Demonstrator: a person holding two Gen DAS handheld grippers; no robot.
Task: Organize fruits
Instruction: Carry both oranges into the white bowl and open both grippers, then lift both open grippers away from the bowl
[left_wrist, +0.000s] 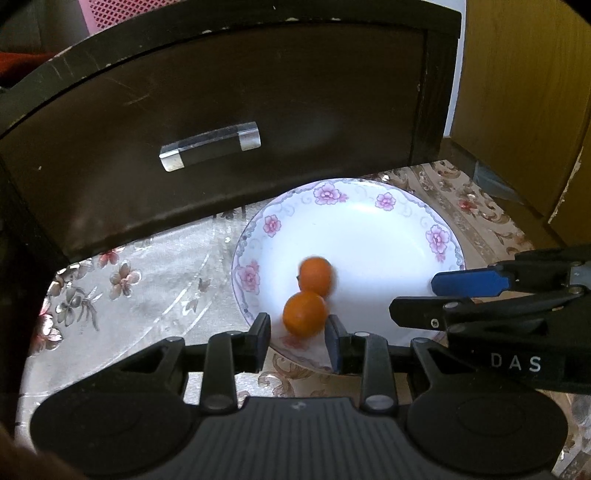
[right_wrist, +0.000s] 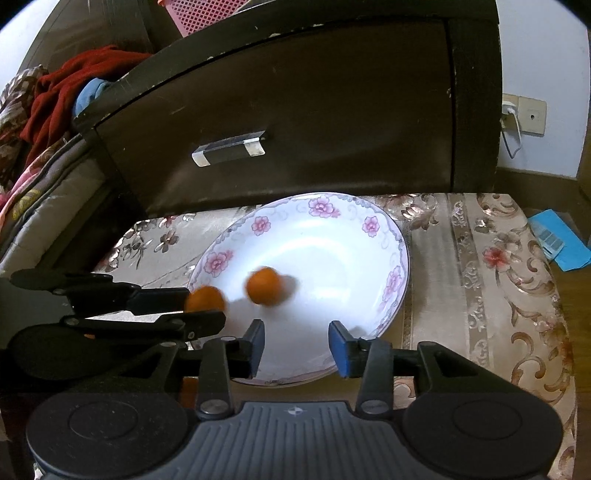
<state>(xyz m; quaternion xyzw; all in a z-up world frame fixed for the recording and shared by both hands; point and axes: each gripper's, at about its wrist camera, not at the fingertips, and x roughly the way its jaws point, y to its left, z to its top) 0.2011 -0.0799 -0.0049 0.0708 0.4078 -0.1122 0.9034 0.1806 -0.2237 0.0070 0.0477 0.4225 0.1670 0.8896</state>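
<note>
Two small orange fruits lie in a white plate with pink flowers (left_wrist: 388, 206) on a patterned cloth. The near fruit (left_wrist: 304, 314) sits just ahead of my left gripper (left_wrist: 299, 328), between its open fingertips without being clamped. The far fruit (left_wrist: 315, 276) is blurred, as if rolling. In the right wrist view the plate (right_wrist: 321, 214) holds the blurred fruit (right_wrist: 264, 286), and the other fruit (right_wrist: 205, 298) sits at the left gripper's fingertips (right_wrist: 192, 295). My right gripper (right_wrist: 297, 341) is open and empty over the plate's near rim; it also shows in the left wrist view (left_wrist: 424, 295).
A dark cabinet with a drawer handle (left_wrist: 210, 146) stands right behind the plate. The cloth-covered stool top (right_wrist: 498, 277) extends to the right. Bedding and red clothing (right_wrist: 55, 92) lie at the left. A blue packet (right_wrist: 557, 240) lies on the floor at the right.
</note>
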